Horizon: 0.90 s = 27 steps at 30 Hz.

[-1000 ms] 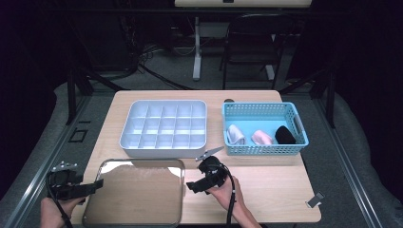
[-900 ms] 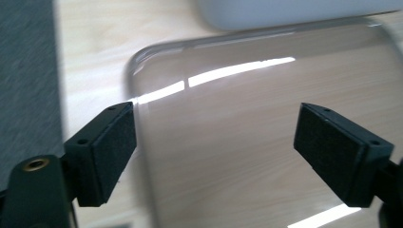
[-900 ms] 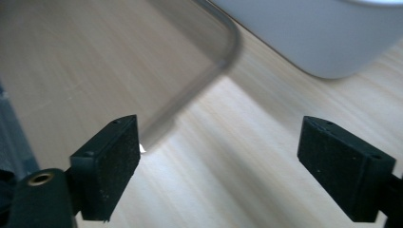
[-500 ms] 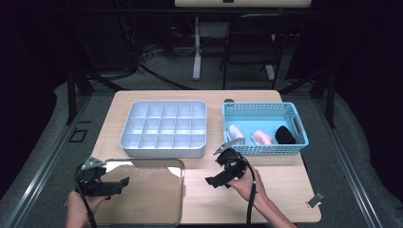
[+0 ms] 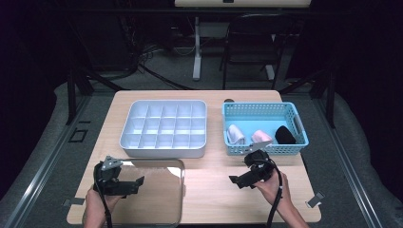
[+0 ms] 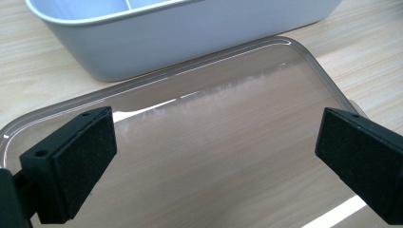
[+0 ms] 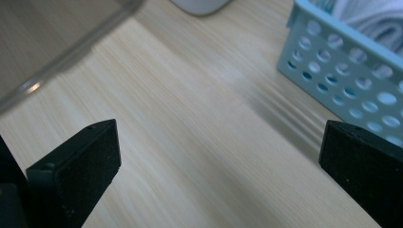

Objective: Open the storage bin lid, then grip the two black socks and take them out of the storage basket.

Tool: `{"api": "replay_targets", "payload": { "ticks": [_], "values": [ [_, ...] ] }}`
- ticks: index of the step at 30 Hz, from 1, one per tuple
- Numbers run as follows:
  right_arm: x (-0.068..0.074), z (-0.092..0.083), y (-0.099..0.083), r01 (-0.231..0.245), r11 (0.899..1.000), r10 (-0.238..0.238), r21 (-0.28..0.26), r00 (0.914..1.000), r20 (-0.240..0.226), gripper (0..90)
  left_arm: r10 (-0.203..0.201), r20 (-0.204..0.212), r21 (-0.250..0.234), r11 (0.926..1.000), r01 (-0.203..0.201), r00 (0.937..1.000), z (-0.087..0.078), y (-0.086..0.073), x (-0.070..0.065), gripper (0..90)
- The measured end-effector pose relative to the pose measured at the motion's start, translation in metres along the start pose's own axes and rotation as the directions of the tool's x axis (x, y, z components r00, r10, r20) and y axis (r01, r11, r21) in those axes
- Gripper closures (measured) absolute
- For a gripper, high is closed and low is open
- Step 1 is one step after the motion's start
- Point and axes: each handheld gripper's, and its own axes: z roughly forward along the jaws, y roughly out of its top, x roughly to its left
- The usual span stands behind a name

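Over the near left corner of the surface (image 5: 209, 199) the left gripper (image 5: 135, 183) hangs above a clear plastic lid (image 5: 152, 199), its jaws spread wide with nothing between them; they have just been opening. From the left gripper view the lid (image 6: 228, 142) lies flat right under the gripper (image 6: 214, 156), its rounded far rim running just beside the near wall of a grey divided tray (image 6: 190, 38), whether touching or not I cannot tell. Off to the right, the right gripper (image 5: 237, 180) is held above bare wood, jaws likewise wide apart and holding nothing, also just opened. In the right gripper view a corner of the lid (image 7: 57, 42) sits to the upper left of the gripper (image 7: 218, 166), and the perforated wall of a blue basket (image 7: 342, 80) stands to the upper right, neither one between the jaws. From the high view the basket (image 5: 266, 148) sits just beyond that gripper and holds a white roll (image 5: 235, 134), a pink roll (image 5: 260, 137) and a black roll (image 5: 284, 135) side by side. Left of the basket, the tray (image 5: 164, 151) stands with a gap between them, its compartments holding nothing.
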Motion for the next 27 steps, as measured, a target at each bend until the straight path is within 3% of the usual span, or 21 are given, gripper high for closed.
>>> {"api": "replay_targets", "payload": {
  "ticks": [4,6,11,15,17,23,27],
  "values": [
    [-0.009,-0.006,-0.013,-0.02,1.0,0.02,-0.017,0.9998,-0.008,0.0,0.038,0.019,-0.024,0.999,-0.038,0.9991,0.004,-0.003,-0.005,0.2],
    [-0.013,-0.011,-0.017,-0.023,1.0,0.023,-0.016,0.9997,0.011,0.0,0.07,0.028,-0.037,0.9969,-0.069,0.9971,0.006,-0.007,-0.008,0.2],
    [-0.021,-0.016,-0.018,-0.081,0.996,0.082,-0.029,0.9961,0.034,0.0,0.119,0.006,0.001,0.9929,-0.119,0.9929,0.012,-0.01,-0.011,0.2],
    [-0.025,-0.017,-0.019,-0.102,0.995,0.102,0.013,0.9941,0.038,0.0,0.117,0.002,-0.002,0.9931,-0.117,0.9931,0.012,-0.011,-0.01,0.2],
    [-0.027,-0.019,-0.019,-0.097,0.995,0.097,0.004,0.9935,0.059,0.0,0.116,0.005,0.004,0.9933,-0.116,0.9933,0.013,-0.012,-0.011,0.2],
    [-0.035,-0.028,-0.019,-0.12,0.993,0.119,0.007,0.991,0.061,0.0,0.133,0.003,0.024,0.9908,-0.133,0.9911,0.014,-0.017,-0.015,0.2],
    [-0.039,-0.037,-0.02,-0.137,0.99,0.136,0.014,0.9895,0.047,0.0,0.12,-0.013,-0.001,0.9928,-0.12,0.9927,0.01,-0.015,-0.013,0.2]
  ]
}}
